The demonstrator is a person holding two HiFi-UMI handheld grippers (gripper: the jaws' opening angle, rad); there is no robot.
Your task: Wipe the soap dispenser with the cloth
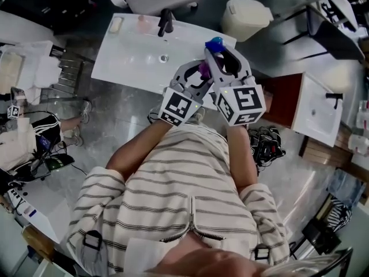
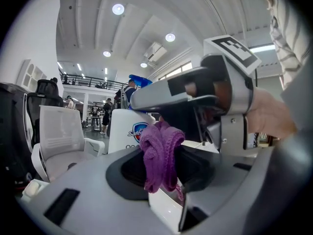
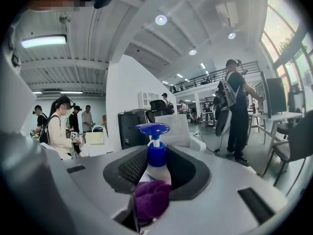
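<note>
The left tongs [image 2: 164,174] are closed on a bunched purple cloth [image 2: 160,151]; the knitted wad stands up out of the gap between the jaws and hangs down in folds in front of them. The right tongs [image 3: 156,175] stand partly open, with their ribbed dark pads [image 3: 131,166] clamped on the sides of the soap dispenser [image 3: 155,158], a white bottle with a blue collar and a blue pump head. The bottle stands upright in the grip.

In the right gripper view the cloth lies against the lower part of the bottle, on the side nearest the person. In the left gripper view the same wad sits in front of the bottle's printed label, with the right tongs reaching in from the right.

From the head view, the two tongs meet tip to tip above the right end of a white counter [image 1: 130,59]. The dispenser is over the far right corner, and its base is hidden. A drain [image 1: 164,57] sits near the middle of the counter, and a black tap [image 1: 165,22] stands at the far edge. A lidded bin [image 1: 245,16] stands beyond the right end.
</note>
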